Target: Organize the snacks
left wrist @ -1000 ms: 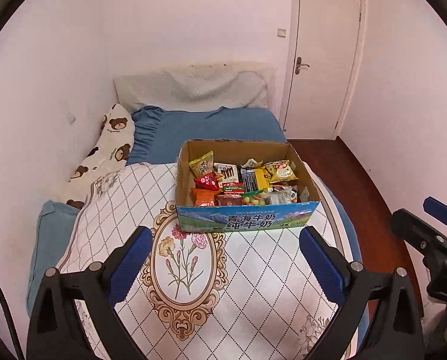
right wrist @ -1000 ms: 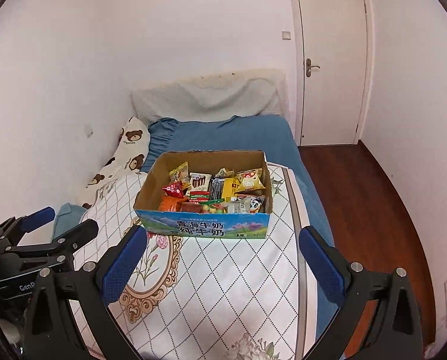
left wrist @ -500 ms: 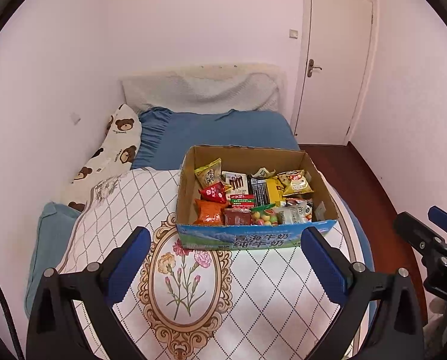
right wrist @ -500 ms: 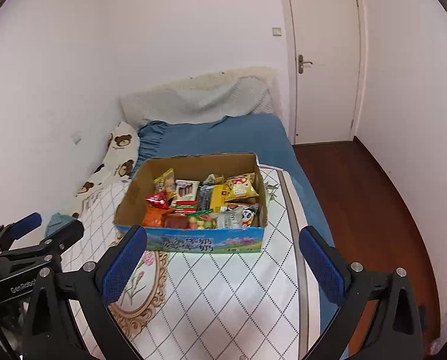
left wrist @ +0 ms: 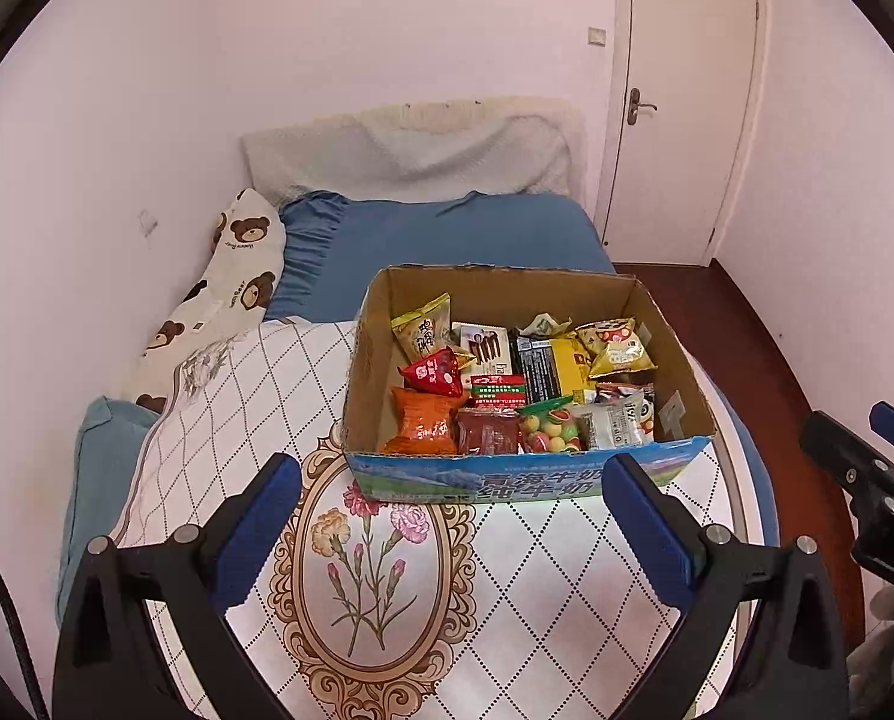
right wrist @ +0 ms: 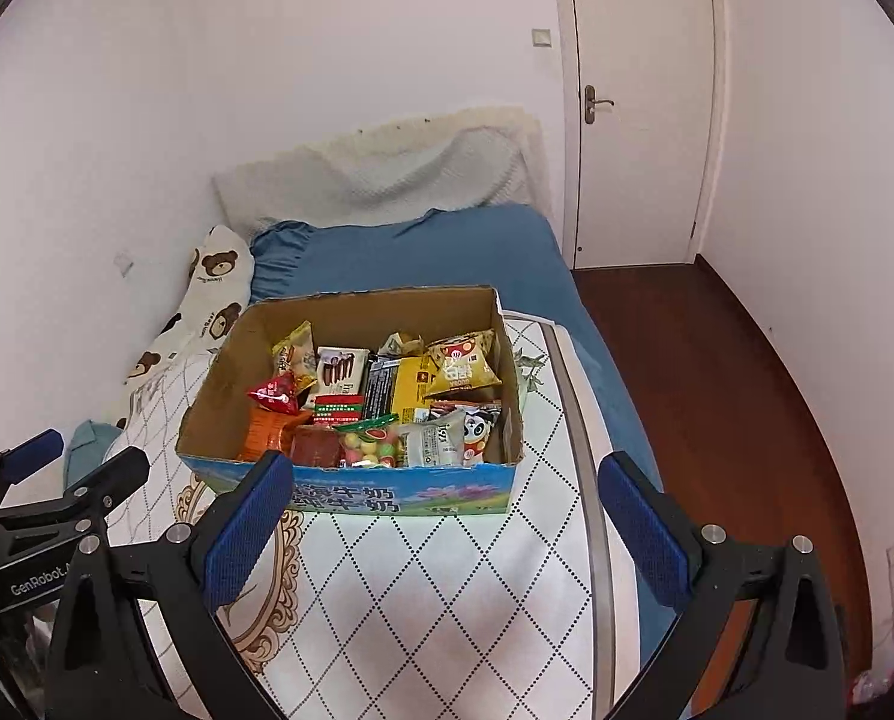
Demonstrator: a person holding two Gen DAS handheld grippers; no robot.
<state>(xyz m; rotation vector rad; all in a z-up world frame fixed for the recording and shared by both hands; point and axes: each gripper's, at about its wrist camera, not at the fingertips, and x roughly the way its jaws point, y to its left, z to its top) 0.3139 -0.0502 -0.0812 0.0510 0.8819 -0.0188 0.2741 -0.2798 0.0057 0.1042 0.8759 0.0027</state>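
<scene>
Left wrist view: the left gripper [left wrist: 447, 528] has its jaws spread wide and holding nothing, above a white quilt [left wrist: 507, 588] with a diamond pattern and a framed carnation print. Just past the blue fingertips [left wrist: 267, 498] sits the cardboard box [left wrist: 375, 324] of snacks, resting on the quilt, its blue front printed with Chinese characters reading "pure milk". Inside lie an orange packet [left wrist: 424, 420], a red pyramid bag [left wrist: 434, 372], a round-candy bag [left wrist: 548, 431], a yellow bag [left wrist: 615, 348] and a chocolate-stick box [left wrist: 488, 348]. The right gripper [right wrist: 447, 516], in the right wrist view, is likewise wide apart and unloaded; the other tool's body there reads "GenRobot". Beyond the box are the blue bed sheet [left wrist: 447, 234], a bear-print pillow [left wrist: 237, 282] lettered too small to read, a pale headboard cushion [left wrist: 411, 150] and a closed white door [left wrist: 681, 96].
</scene>
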